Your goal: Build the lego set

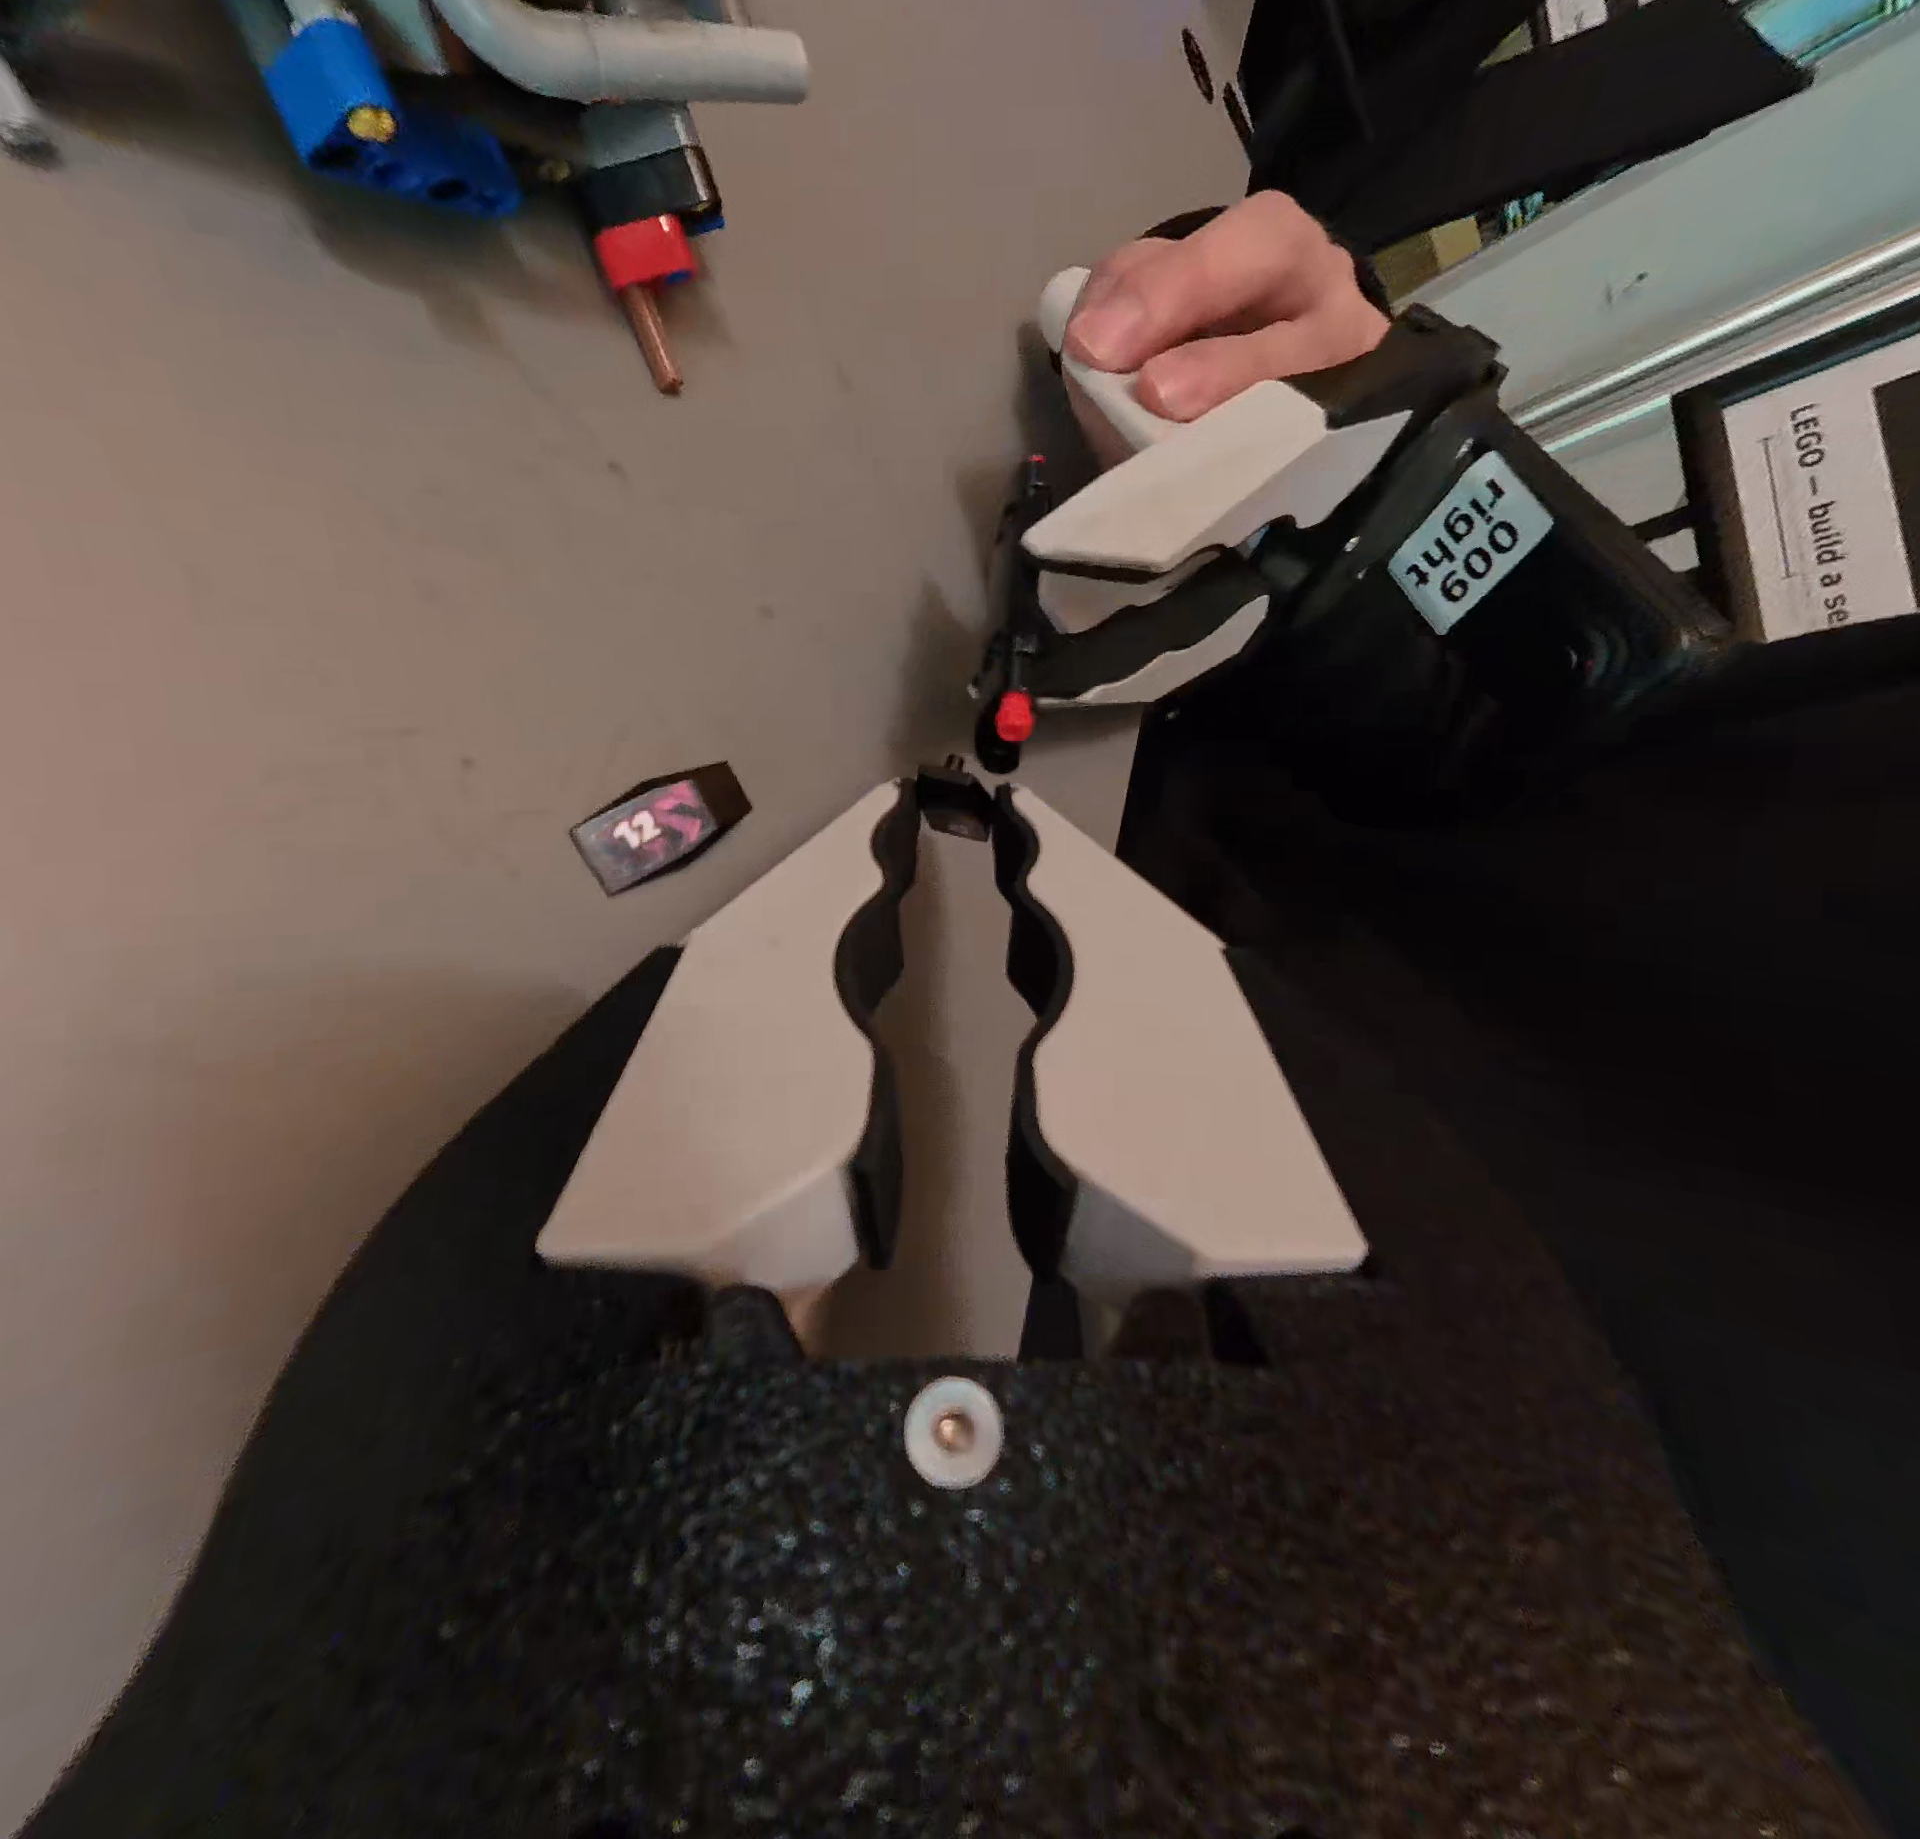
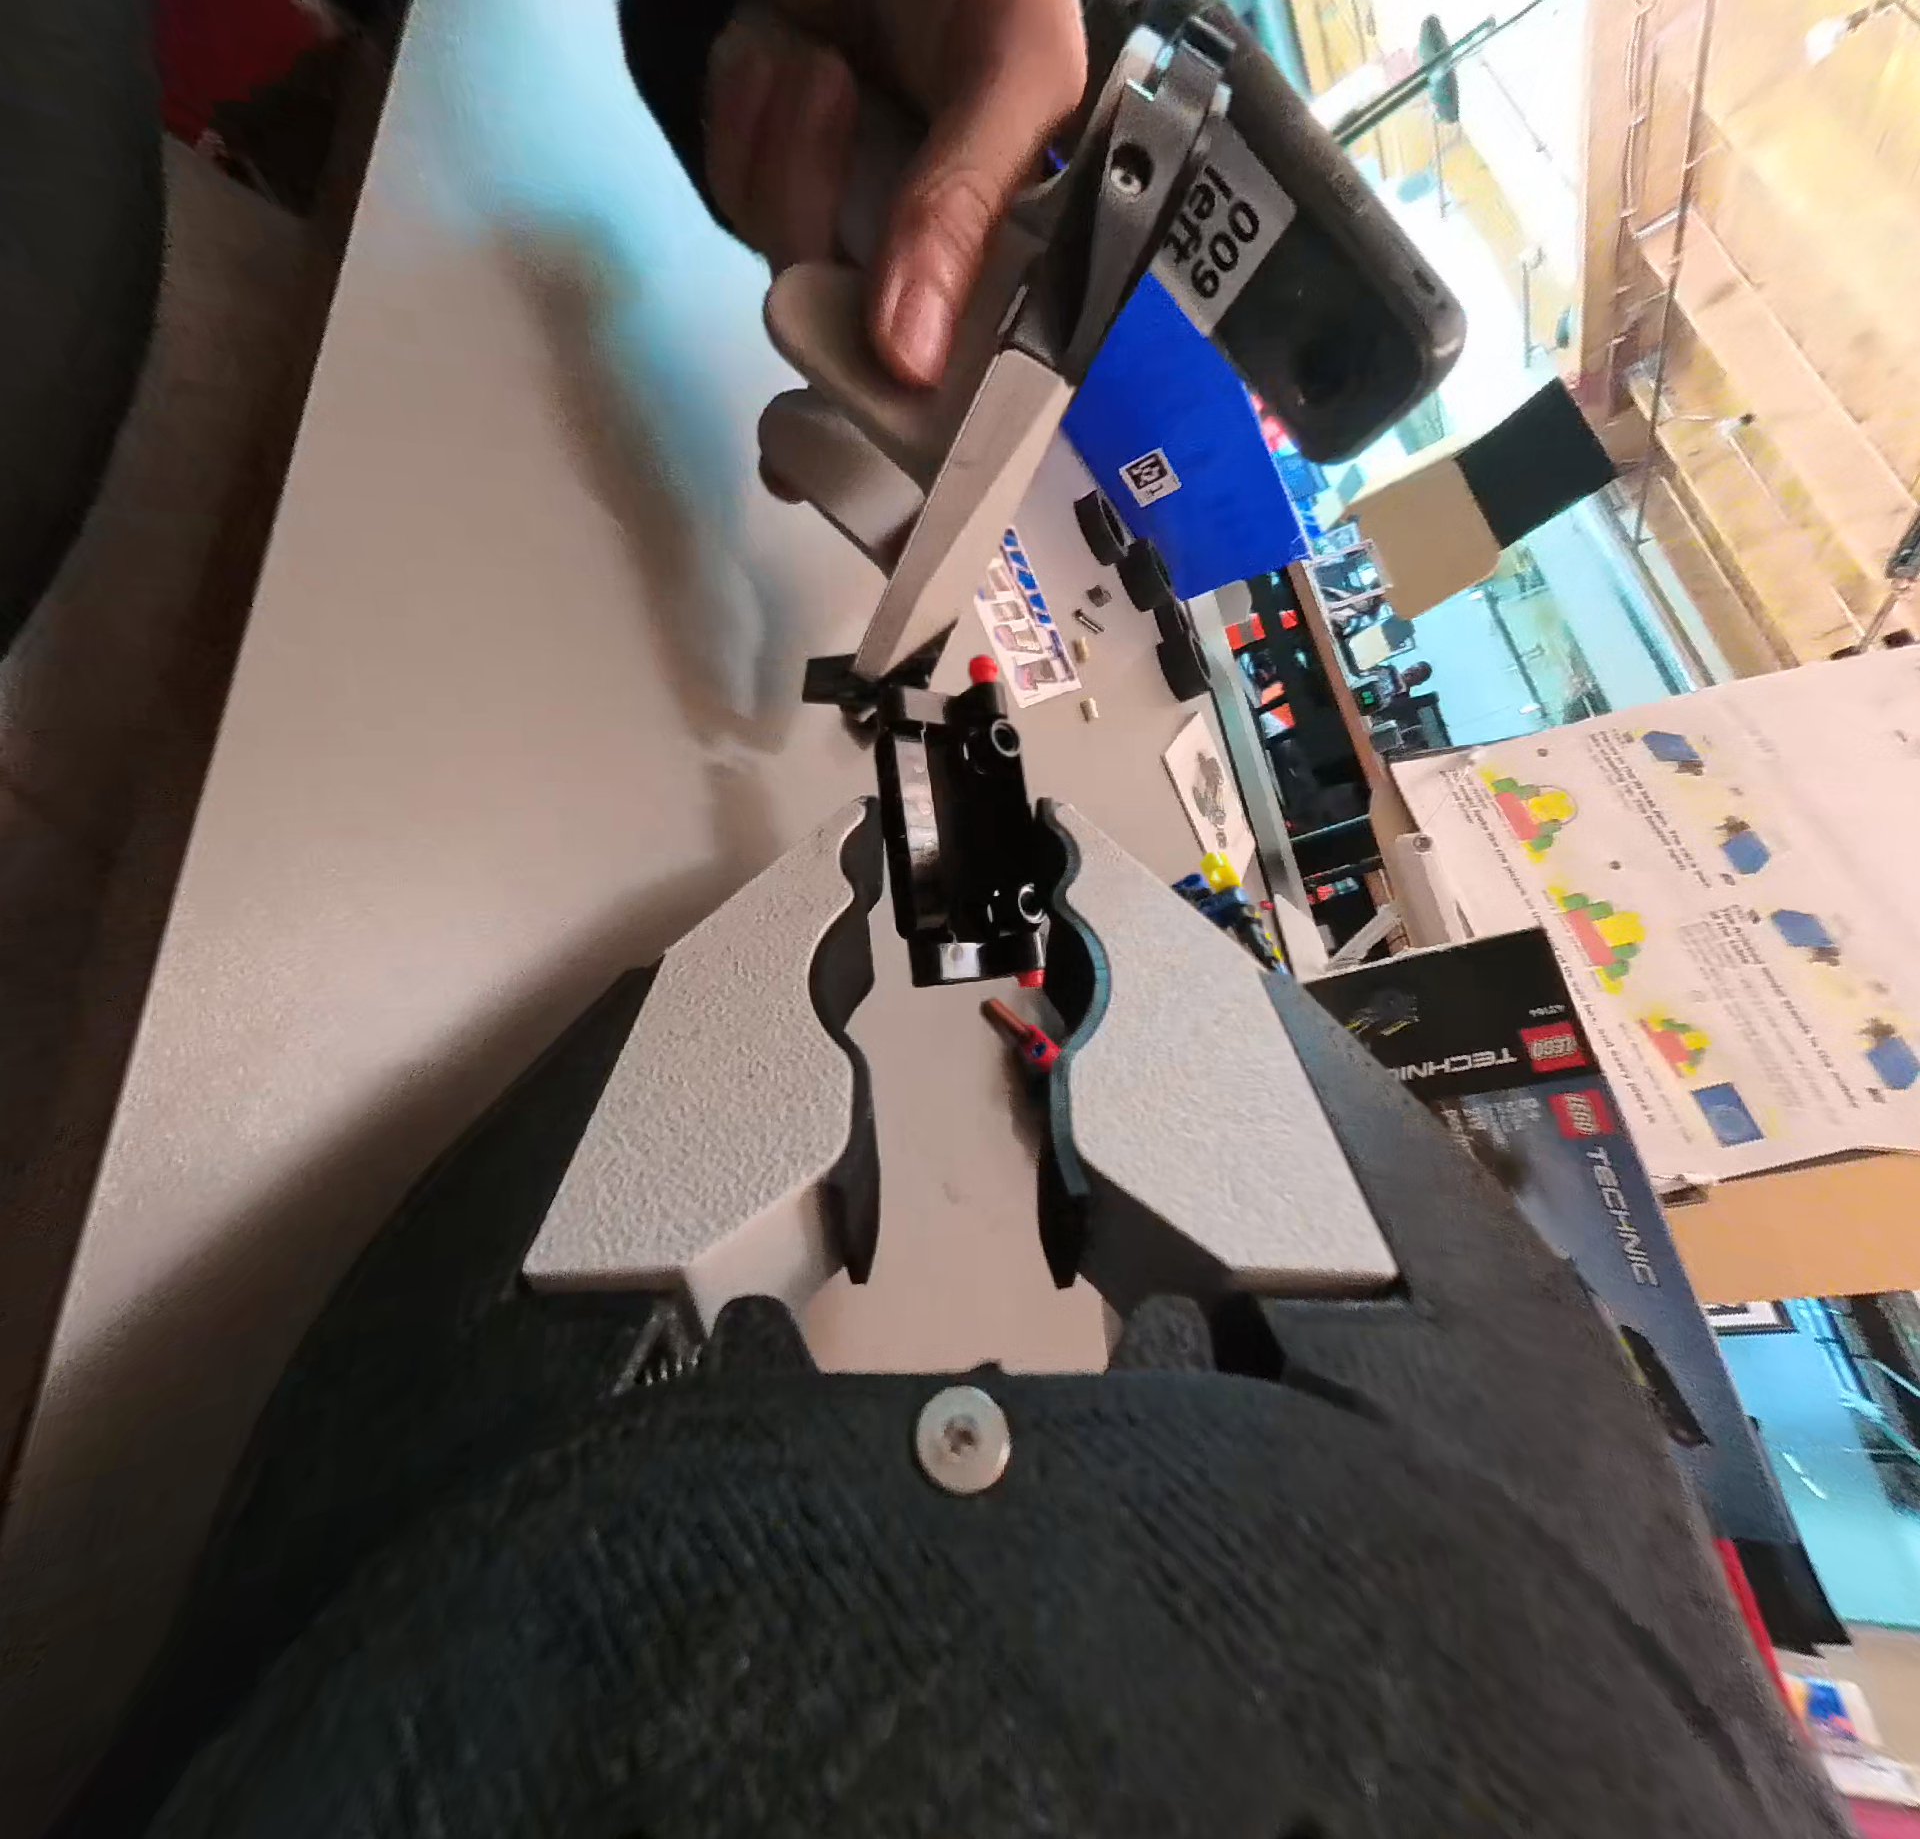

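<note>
My left gripper (image 1: 954, 797) is shut on a small black piece (image 1: 954, 815) pinched at its very fingertips. My right gripper (image 2: 956, 815) is shut on a black frame assembly (image 2: 951, 854) with red pins at its ends. In the left wrist view the right gripper (image 1: 1023, 626) comes in from the right and the assembly (image 1: 1010, 636) stands upright just beyond my left fingertips, its lower red pin (image 1: 1010, 719) close to the small piece. In the right wrist view the left gripper (image 2: 878, 672) reaches down from above, its small black piece (image 2: 836, 686) at the assembly's top corner.
A black sloped brick with a sticker (image 1: 660, 828) lies left of the left gripper. A heap of blue, grey and red parts (image 1: 499, 75) lies farther off. A sticker sheet (image 2: 1023, 636), black wheels (image 2: 1143, 574), a blue box (image 2: 1174, 439) and a printed box (image 2: 1507, 1062) lie beyond. Less than 4 cm separates the two grippers' tips.
</note>
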`<state>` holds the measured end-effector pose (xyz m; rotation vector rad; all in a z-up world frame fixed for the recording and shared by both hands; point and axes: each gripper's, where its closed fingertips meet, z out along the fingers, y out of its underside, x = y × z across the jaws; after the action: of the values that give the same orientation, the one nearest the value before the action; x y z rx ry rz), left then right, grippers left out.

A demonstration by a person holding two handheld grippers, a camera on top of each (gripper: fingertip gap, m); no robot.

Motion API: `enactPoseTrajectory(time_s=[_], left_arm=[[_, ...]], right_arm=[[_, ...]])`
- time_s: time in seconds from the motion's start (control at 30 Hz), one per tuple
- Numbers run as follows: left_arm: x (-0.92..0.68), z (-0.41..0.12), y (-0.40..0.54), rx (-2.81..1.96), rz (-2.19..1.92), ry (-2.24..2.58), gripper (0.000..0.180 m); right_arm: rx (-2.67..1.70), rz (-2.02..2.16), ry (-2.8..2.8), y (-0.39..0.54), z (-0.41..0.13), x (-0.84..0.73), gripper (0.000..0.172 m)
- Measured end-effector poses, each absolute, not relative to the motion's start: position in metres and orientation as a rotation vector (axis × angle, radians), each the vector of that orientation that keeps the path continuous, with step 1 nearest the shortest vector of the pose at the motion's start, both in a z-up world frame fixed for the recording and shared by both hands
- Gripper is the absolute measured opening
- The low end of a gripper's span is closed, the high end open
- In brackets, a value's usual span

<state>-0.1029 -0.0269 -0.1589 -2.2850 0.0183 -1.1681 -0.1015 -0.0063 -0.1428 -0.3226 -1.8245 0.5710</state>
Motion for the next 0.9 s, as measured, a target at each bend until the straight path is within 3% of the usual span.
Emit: enactPoseTrajectory(time_s=[0.9], left_arm=[[-0.112,-0.17,-0.024,-2.295,-1.08,0.076,0.012]], right_arm=[[-0.202,0.309,-1.867,0.0,-0.161,-0.108,0.026]])
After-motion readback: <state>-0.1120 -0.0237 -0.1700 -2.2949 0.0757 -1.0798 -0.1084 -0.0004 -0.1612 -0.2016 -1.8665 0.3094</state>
